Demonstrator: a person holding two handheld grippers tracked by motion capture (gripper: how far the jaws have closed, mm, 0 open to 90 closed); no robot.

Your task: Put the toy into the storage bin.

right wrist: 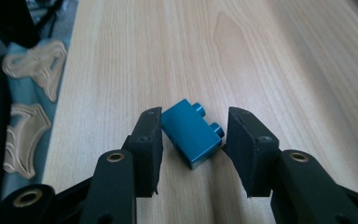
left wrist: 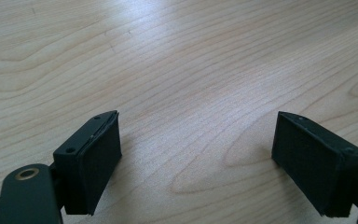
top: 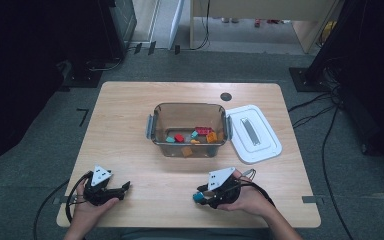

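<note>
A teal-blue two-stud brick (right wrist: 189,135) sits tilted between the jaws of my right gripper (right wrist: 194,115), low over the wooden table (right wrist: 261,56). One pad meets the brick's corner and the other its studs, so the gripper is shut on it. From above, the same brick (top: 198,197) pokes out at the left end of the right gripper (top: 203,195), near the table's front edge. My left gripper (top: 126,187) rests at the front left. Its jaws (left wrist: 196,135) stand wide open over bare wood, with nothing between them.
A clear plastic bin (top: 155,125) stands mid-table and holds several coloured bricks, among them a red one (top: 203,130). Its white lid (top: 254,132) lies flat to the right of it. A dark round grommet (top: 225,96) sits behind the bin.
</note>
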